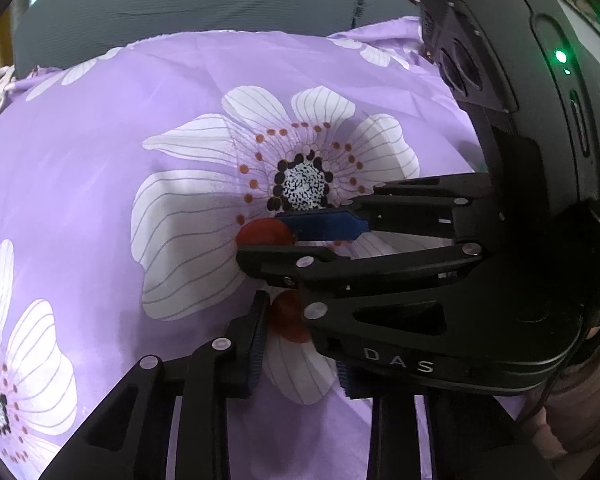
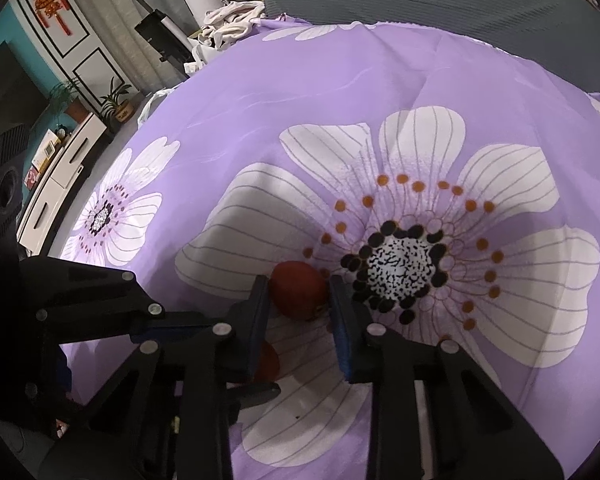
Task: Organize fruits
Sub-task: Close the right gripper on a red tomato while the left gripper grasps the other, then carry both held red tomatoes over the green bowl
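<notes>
We have each gripper clamped on its own small red fruit on the purple floral cloth (image 2: 340, 80): the right gripper (image 2: 300, 316) holds the farther fruit (image 2: 298, 290), the left gripper (image 1: 300, 344) the nearer fruit (image 1: 288, 318), almost touching, jaws crossing

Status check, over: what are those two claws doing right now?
Left claw shut on near red fruit. Right claw shut on far red fruit. Nothing blocking.
</notes>
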`<action>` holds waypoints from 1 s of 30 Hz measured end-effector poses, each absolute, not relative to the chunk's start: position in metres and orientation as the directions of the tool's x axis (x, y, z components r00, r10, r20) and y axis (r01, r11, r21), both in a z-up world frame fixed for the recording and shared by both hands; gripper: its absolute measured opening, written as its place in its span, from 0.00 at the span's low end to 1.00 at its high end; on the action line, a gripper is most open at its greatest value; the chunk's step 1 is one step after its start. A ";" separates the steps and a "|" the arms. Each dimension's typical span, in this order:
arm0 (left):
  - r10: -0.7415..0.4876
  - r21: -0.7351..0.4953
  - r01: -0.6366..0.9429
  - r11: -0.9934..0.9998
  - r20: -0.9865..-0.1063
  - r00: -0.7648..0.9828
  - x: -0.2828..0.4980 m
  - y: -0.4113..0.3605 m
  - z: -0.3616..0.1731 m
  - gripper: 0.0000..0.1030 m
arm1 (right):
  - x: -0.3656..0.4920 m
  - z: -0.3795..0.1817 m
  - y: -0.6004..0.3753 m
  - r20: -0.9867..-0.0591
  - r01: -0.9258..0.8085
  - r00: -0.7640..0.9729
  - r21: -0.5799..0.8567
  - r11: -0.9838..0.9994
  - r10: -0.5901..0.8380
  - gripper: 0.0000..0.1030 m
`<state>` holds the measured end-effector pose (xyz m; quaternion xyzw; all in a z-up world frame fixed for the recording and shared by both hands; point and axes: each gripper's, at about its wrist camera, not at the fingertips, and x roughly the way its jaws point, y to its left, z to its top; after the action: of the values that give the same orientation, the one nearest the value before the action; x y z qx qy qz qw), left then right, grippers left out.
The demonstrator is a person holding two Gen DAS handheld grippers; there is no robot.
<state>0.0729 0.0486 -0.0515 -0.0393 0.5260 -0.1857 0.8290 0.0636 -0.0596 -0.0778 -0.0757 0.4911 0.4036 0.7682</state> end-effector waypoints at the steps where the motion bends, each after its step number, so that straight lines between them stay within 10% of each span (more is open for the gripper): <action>1: -0.350 -0.261 0.267 0.928 -0.857 0.378 0.073 0.048 -0.051 0.28 | 0.064 -0.078 -0.060 -0.815 -0.691 0.193 0.283 0.665 0.547 0.28; 30: -0.355 -0.258 0.275 0.926 -0.839 0.411 0.068 0.044 -0.040 0.28 | 0.038 -0.059 -0.122 -0.777 -0.597 0.264 0.333 0.730 0.571 0.28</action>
<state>0.0679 0.0441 -0.0398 -0.0397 0.5091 -0.1877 0.8390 0.0376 -0.1221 -0.0592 -0.0137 0.4827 0.3673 0.7949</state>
